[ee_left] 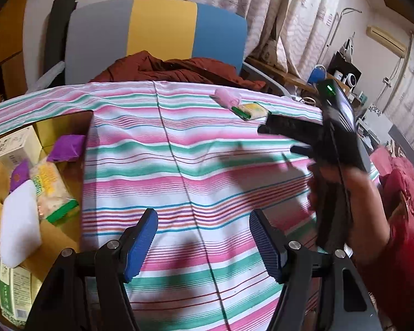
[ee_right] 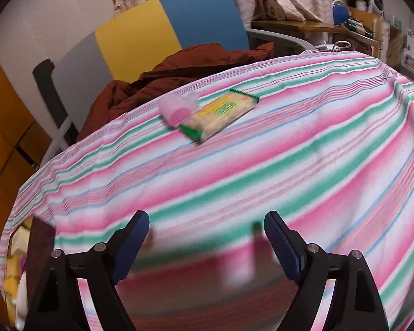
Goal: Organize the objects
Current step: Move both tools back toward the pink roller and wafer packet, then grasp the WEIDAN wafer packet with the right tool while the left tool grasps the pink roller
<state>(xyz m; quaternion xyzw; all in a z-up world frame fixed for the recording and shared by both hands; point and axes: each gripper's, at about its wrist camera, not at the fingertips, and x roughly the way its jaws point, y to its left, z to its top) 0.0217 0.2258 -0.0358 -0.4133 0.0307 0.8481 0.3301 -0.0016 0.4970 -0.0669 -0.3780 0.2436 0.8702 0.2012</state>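
Bench (ee_right: pixel 303 149) covered with a pink, green and white striped cotton cloth, one crease running front to back. Two task items lie on it toward the far edge, at about 1 o'clock from the left gripper (ee_left: pixel 202 244) and 12 o'clock from the right gripper (ee_right: pixel 207 244).

Item 1: flat rectangular snack packet in clear crinkly plastic with green serrated ends (ee_right: pixel 220 114). It lies flat. In the right wrist view its long axis runs from 8 o'clock to 2 o'clock, near green end toward the camera.

Item 2: small pink translucent plastic-wrapped roll (ee_right: pixel 178 109), rounded and soft-edged, touching the packet's left side near its near end. Its axis cannot be read through the blur.

Open cardboard box (ee_left: pixel 66 237) at 9 o'clock of the left gripper holds a second green-ended snack packet (ee_left: pixel 53 193), purple wrapped pieces (ee_left: pixel 66 147), a white foam-like block (ee_left: pixel 19 224) and cream printed cartons (ee_left: pixel 13 143).

Left gripper: jaws wide apart, ribbed blue pads, nothing between them, above bare cloth.

Right gripper: jaws wide apart, nothing held. In the left wrist view it is a dark blurred body gripped by a hand (ee_left: pixel 356 193).
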